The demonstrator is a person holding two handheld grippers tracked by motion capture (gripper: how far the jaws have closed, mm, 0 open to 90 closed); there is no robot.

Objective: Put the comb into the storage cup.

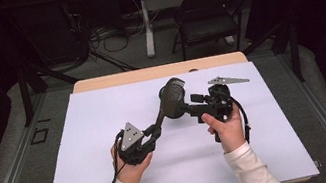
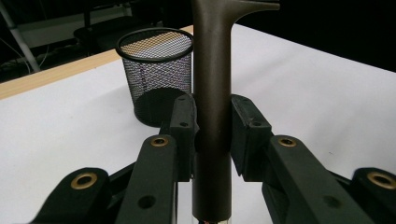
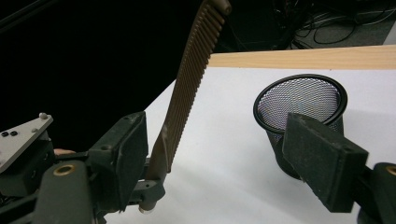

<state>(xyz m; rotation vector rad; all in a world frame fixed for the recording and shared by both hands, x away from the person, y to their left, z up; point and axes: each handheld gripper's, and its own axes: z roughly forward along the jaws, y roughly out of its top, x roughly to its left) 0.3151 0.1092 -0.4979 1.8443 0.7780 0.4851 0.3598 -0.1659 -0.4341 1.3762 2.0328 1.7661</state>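
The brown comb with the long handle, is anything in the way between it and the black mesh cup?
Nothing visible: the brown ridged comb sits in the left tongs, with bare white table between it and the black mesh cup.

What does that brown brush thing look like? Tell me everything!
The brush is dark brown and looks like matte plastic. It has a long straight handle and a wider flat head with rows of fine ridges or teeth. It is held up off the white table, slanting away from the person. The left gripper is clamped on its handle. The right gripper stands open beside the head, one jaw close against it.
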